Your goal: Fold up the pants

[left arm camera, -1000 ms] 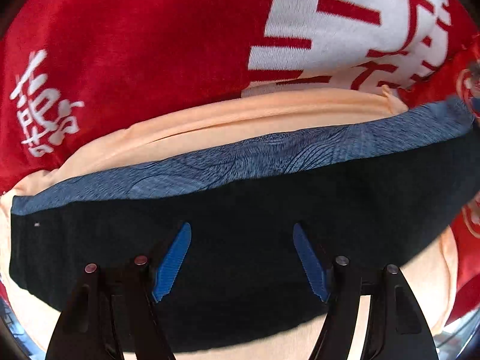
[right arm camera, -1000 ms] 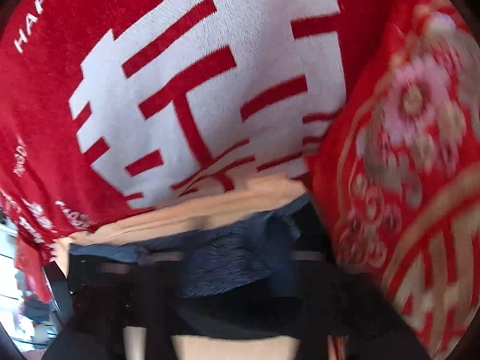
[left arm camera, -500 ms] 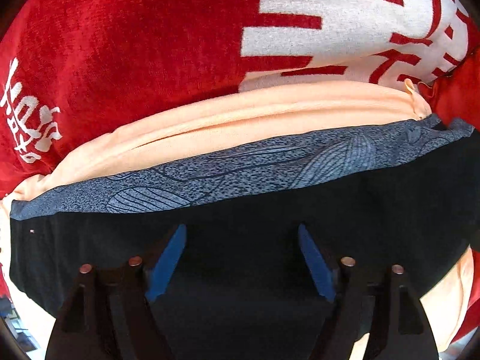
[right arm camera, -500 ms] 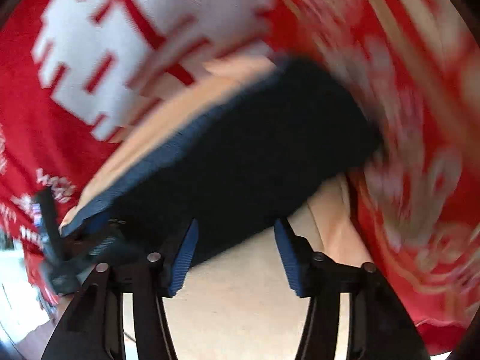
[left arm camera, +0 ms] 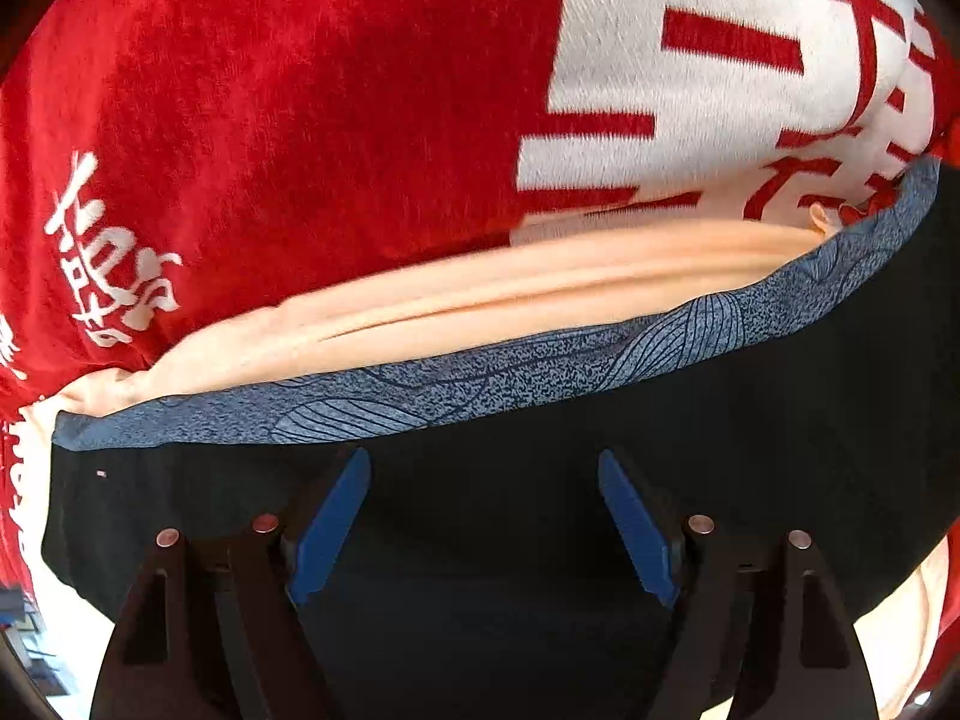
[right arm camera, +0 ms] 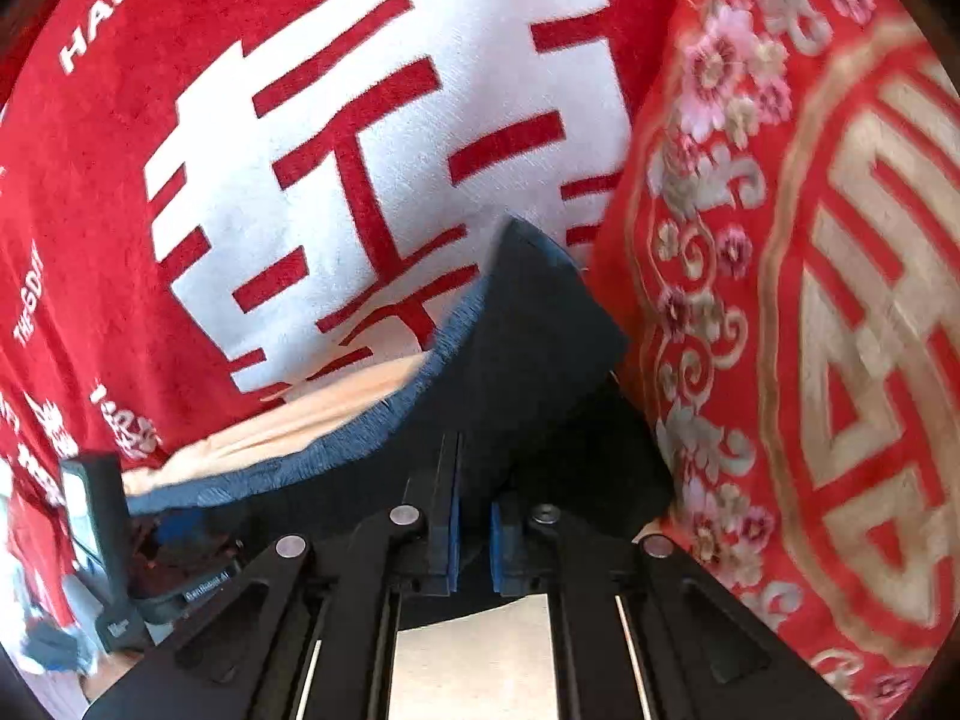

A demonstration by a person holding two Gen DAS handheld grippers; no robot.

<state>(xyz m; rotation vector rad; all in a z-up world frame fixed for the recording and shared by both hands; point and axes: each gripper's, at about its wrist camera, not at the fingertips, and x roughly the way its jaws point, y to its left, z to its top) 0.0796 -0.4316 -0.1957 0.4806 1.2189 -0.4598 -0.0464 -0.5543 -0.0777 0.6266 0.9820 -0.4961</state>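
Pants: dark pants (left arm camera: 600,450) with a blue-grey patterned band (left arm camera: 540,372) lie on a peach cloth (left arm camera: 480,294) over a red blanket (left arm camera: 270,120).
Left hand-held gripper (left arm camera: 483,516): fingers spread wide above the dark fabric, holding nothing.
Right hand-held gripper (right arm camera: 474,534): clamped on a raised fold of the pants (right arm camera: 528,324), beside a red embroidered cushion (right arm camera: 810,300).

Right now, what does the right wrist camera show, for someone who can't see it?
The right hand-held gripper is pinched shut on a corner of dark pants with a speckled blue waistband, lifting it. Behind lie a red blanket with white characters, a peach cloth and a floral red cloth.
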